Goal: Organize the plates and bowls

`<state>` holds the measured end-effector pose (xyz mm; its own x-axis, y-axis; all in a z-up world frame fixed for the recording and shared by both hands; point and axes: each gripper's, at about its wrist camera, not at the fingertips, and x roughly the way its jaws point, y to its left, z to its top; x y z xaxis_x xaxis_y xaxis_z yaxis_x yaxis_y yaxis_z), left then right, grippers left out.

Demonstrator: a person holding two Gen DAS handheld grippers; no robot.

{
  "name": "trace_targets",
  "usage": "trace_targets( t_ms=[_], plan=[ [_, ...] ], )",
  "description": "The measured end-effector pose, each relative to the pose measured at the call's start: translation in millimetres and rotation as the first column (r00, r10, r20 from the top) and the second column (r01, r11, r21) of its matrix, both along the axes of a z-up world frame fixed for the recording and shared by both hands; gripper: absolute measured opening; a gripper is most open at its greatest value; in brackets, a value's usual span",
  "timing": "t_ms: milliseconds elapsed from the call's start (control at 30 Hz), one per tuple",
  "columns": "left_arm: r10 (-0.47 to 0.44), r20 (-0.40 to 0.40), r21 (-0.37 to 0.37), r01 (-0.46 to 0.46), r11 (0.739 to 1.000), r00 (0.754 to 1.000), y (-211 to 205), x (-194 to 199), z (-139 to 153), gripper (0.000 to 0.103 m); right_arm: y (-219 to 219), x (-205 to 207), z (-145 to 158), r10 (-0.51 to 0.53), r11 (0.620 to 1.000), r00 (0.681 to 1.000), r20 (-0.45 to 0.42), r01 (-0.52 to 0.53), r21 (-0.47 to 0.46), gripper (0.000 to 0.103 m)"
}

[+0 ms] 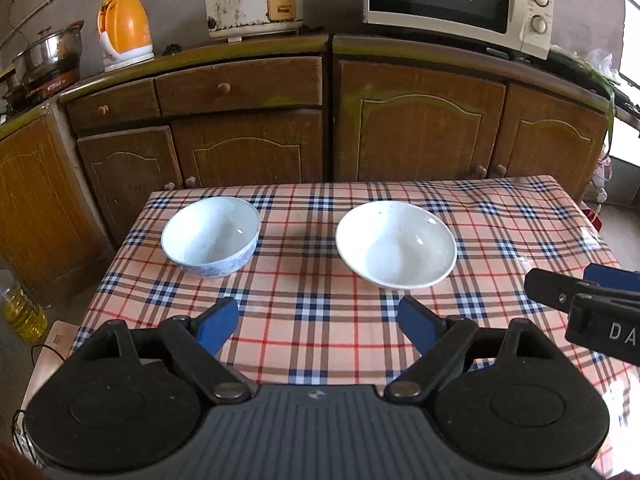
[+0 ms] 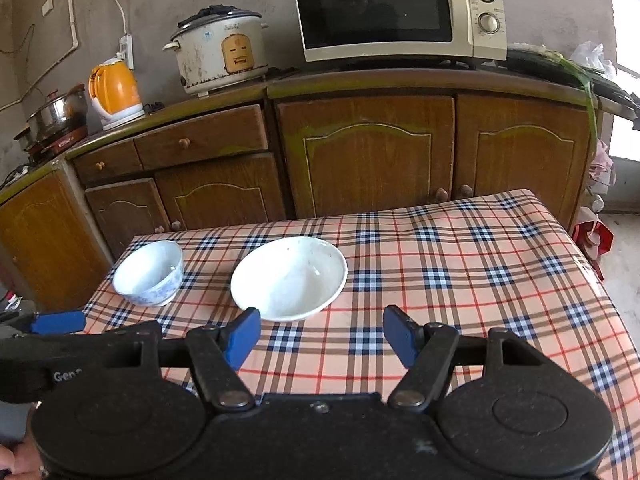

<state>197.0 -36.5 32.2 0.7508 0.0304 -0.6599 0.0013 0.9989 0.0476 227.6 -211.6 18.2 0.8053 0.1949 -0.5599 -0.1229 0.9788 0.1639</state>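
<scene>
Our left gripper (image 1: pixel 318 322) has fingers spread wide, holding nothing, over the near part of the plaid table (image 1: pixel 320 344). Right gripper (image 2: pixel 320 334) likewise spread, empty. Blue-patterned bowl (image 1: pixel 211 236) sits far-left, wide white bowl (image 1: pixel 396 250) to its right, well apart. Microwave (image 2: pixel 400 10) & rice cooker (image 2: pixel 220 56) on the cabinet w/ drawers behind.
</scene>
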Motion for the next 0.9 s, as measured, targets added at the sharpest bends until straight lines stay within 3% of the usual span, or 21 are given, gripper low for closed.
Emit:
trace_targets(
  t_ms=[900],
  plan=[
    [0.015, -0.076, 0.037, -0.013, 0.999, 0.997, -9.2, 104.1, -51.7, 0.089, -2.1, 116.2, -57.1, -0.021, 1.0, 0.995, -0.095, 0.022, 0.009, 0.08]
  ],
)
